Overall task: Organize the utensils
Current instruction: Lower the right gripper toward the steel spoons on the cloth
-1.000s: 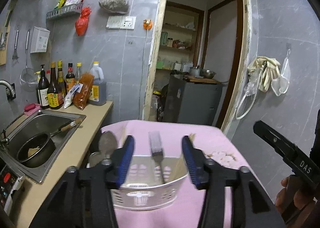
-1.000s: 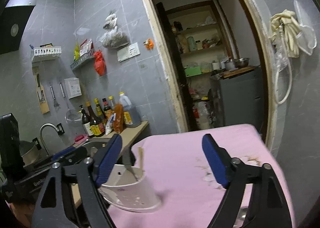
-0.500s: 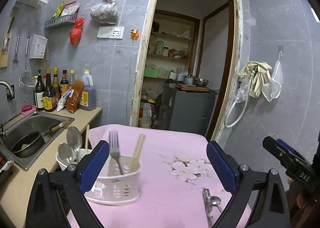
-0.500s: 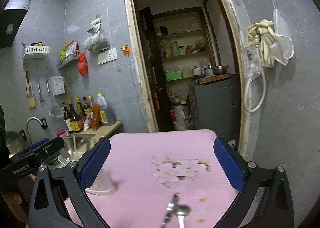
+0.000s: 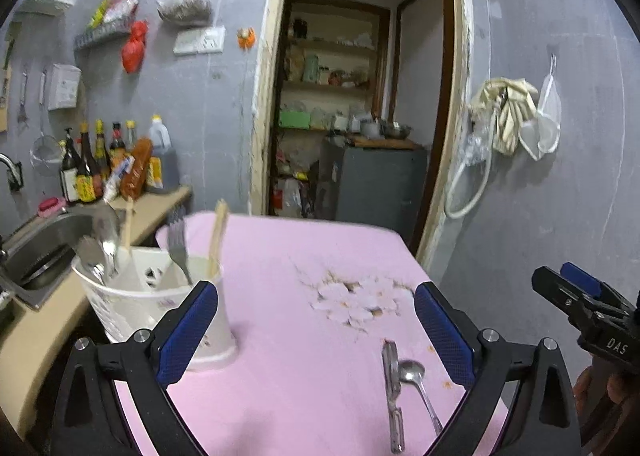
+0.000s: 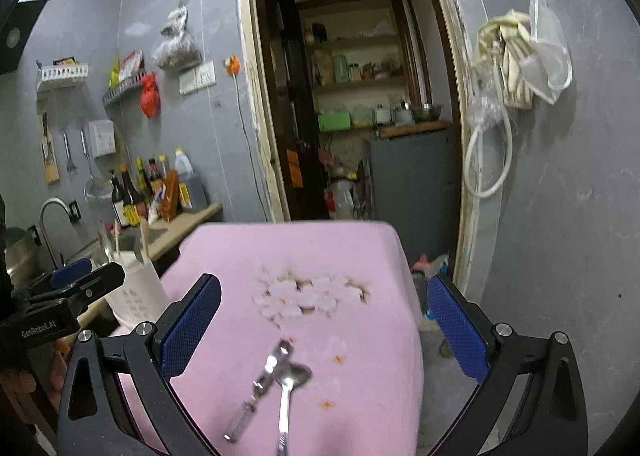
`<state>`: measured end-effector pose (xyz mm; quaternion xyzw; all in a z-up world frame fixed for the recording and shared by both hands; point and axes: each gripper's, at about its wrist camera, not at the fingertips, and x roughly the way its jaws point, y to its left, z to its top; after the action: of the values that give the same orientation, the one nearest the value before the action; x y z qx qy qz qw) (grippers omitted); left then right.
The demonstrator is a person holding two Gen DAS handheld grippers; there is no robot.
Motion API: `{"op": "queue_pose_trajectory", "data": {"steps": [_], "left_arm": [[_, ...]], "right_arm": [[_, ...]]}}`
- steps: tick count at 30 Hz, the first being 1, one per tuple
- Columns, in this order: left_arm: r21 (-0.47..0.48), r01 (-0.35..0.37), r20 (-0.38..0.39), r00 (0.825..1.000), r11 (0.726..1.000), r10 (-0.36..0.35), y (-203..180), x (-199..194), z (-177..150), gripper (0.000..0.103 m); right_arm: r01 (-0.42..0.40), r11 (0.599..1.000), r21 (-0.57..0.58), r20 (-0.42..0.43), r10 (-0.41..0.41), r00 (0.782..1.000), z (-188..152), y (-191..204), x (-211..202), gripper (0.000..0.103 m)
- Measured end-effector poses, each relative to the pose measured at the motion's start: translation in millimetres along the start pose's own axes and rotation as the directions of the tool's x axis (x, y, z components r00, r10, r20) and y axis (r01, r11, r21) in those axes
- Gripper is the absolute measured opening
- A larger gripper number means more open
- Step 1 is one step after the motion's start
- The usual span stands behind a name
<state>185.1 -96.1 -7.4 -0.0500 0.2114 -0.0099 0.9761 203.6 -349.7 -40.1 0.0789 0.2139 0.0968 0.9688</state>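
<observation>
Both sets of jaws wide apart and empty, having just been opening, with nothing between the pads. Left gripper [image 5: 316, 330] above the near part of the pink tabletop [image 5: 280, 264], right gripper [image 6: 324, 330] over the same cloth, a little further right.

Still to be sorted: a spoon [image 6: 286, 396] and a second metal utensil [image 6: 260, 388], perhaps tongs or a peeler, too blurred to name. Lying just beside each other near the front edge, heads touching or almost touching; from the left view, almost parallel, spoon [image 5: 418, 388] on the right of metal utensil [image 5: 392, 388].

White holder [image 5: 160, 308] standing at the left edge of the tabletop, well apart from them, already with a fork [image 5: 178, 244], spoons and chopsticks inside.

Probably next: picking one of the two pieces. Better to take the spoon with the right gripper, closing across the handle, not the bowl, low against the cloth. Advisable to approach from the free right side, so as not to push the neighbour. Then lifting straight up and lowering it handle first into a free part of the holder.
</observation>
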Motion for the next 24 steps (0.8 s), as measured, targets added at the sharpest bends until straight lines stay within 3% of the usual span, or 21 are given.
{"op": "queue_pose_trajectory", "data": {"steps": [4, 9, 12, 17, 20, 24], "left_arm": [[-0.010, 0.043, -0.083, 0.996, 0.999, -0.044, -2.2, 20.6, -13.4, 0.099], [-0.012, 0.082, -0.168, 0.982, 0.997, -0.083, -8.1, 44.9, -29.8, 0.095], [-0.013, 0.119, -0.227, 0.967, 0.993, -0.119, -12.6, 60.4, -38.2, 0.086], [-0.045, 0.178, -0.321, 0.929, 0.983, -0.183, -16.3, 85.1, -48.5, 0.068], [-0.103, 0.207, -0.369, 0.900, 0.973, -0.231, -13.1, 101.9, -53.9, 0.062], [-0.145, 0.212, -0.412, 0.875, 0.966, -0.254, -11.9, 116.9, -61.4, 0.057]], "right_arm": [[-0.025, 1.000, 0.013, -0.101, 0.026, 0.995, -15.1, -12.9, 23.4, 0.101], [-0.069, 0.997, 0.039, -0.229, 0.076, 0.971, -41.0, -21.7, 53.5, 0.097], [-0.093, 0.995, 0.047, -0.291, 0.102, 0.951, -54.7, -22.6, 68.5, 0.084], [-0.169, 0.982, 0.082, -0.402, 0.188, 0.896, -75.7, -20.3, 97.1, 0.064], [-0.211, 0.973, 0.093, -0.453, 0.230, 0.861, -87.4, -11.9, 108.4, 0.053], [-0.247, 0.967, 0.063, -0.512, 0.244, 0.824, -99.5, 2.2, 121.6, 0.044]]}}
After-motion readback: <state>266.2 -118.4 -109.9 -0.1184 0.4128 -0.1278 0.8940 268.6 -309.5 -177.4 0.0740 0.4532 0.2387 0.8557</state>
